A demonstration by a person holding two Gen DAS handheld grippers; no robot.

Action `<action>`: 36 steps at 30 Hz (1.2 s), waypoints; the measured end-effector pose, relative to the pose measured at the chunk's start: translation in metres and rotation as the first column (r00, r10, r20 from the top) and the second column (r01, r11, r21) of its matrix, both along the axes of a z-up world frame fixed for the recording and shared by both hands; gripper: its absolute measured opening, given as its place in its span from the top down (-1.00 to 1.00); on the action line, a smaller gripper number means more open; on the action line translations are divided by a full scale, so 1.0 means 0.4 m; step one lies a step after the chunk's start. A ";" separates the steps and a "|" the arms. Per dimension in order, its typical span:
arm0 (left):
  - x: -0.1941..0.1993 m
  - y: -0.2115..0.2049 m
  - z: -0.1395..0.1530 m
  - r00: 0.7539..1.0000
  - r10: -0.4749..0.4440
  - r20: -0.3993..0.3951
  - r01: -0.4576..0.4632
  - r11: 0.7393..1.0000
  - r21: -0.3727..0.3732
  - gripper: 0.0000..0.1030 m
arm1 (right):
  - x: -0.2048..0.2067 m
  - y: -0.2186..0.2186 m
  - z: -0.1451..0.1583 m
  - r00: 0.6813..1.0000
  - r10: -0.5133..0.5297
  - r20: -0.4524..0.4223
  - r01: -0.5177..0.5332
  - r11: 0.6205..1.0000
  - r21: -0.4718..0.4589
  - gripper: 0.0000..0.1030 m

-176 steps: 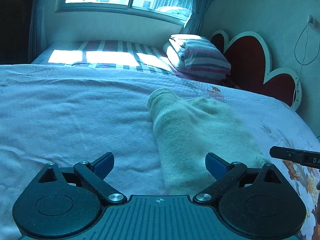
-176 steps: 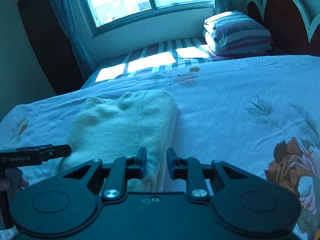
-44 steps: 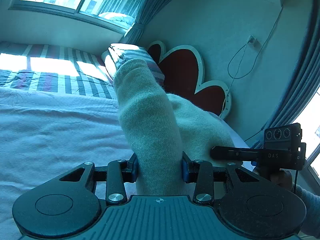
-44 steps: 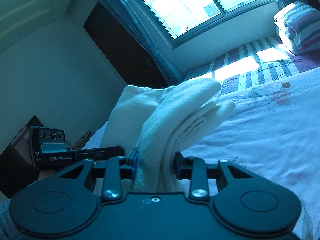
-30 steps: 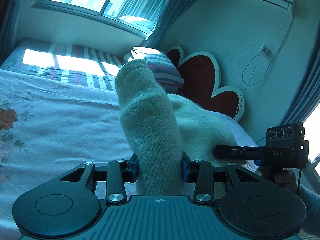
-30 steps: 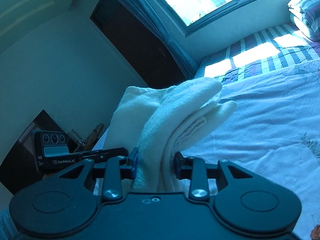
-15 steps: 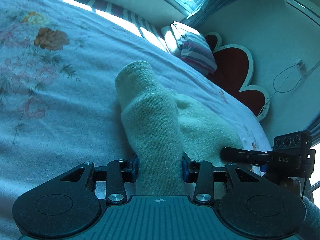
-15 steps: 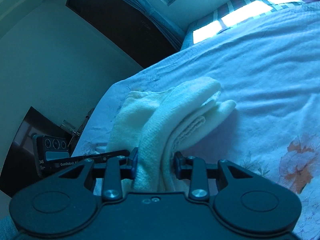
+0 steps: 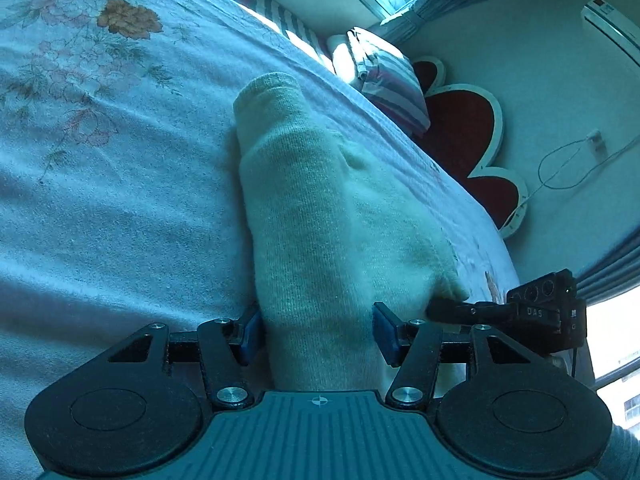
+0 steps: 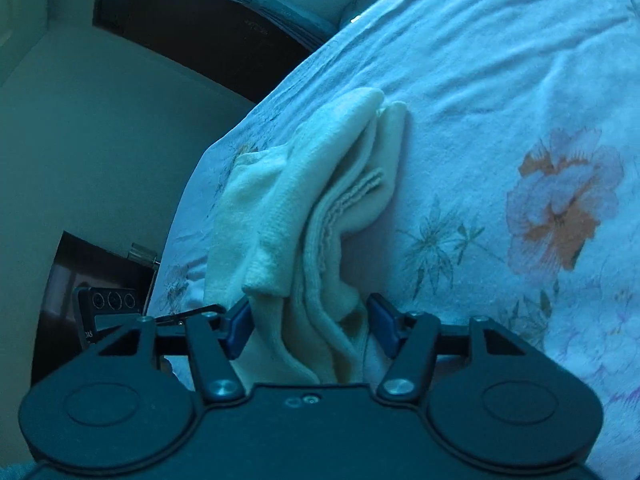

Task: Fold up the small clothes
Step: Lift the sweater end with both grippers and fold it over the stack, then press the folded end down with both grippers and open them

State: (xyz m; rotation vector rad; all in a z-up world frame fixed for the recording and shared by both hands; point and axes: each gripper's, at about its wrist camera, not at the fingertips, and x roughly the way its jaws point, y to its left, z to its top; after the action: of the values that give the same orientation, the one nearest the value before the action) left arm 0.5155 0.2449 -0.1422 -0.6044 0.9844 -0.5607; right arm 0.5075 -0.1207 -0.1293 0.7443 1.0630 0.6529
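Observation:
A folded cream knit garment [image 9: 316,216] lies on the floral bedspread [image 9: 100,184]. My left gripper [image 9: 318,334] is open, its blue pads standing apart on either side of the garment's near end. In the right wrist view the same garment [image 10: 320,216] shows its layered folded edges. My right gripper [image 10: 306,326] is open too, with the pads a little off the cloth on both sides. Each gripper shows in the other's view: the right one in the left wrist view [image 9: 520,312], the left one in the right wrist view [image 10: 116,312].
A red heart-shaped headboard [image 9: 472,140] and a striped folded pillow stack [image 9: 384,76] are at the head of the bed. A dark doorway [image 10: 192,20] and a wall stand beyond the bed's edge. A dark cabinet [image 10: 80,264] is beside the bed.
Both grippers carried the folded garment down onto the bedspread, then opened. The jaws that pinched the cloth half a second ago now stand apart around it.

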 end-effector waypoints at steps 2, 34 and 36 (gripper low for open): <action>0.011 -0.002 -0.001 0.998 0.024 -0.061 -0.027 0.998 -0.049 -0.09 | 0.011 -0.010 -0.021 0.986 -0.075 -0.150 0.085 0.995 0.058 0.29; -0.274 0.018 -0.012 0.978 0.156 -0.139 -0.155 0.988 0.020 0.49 | -0.222 -0.046 -0.004 0.945 -0.179 -0.274 0.182 0.983 -0.016 0.74; -0.286 0.007 0.053 0.981 0.192 0.027 -0.193 0.974 0.119 -0.01 | -0.252 -0.027 0.093 0.985 -0.172 -0.029 0.162 0.964 -0.209 0.40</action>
State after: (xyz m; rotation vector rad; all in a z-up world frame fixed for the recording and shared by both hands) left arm 0.4012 0.2479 -0.1211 -0.5790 0.9266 -0.3306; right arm 0.4068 -0.1316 -0.0922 0.6622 1.0789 0.3760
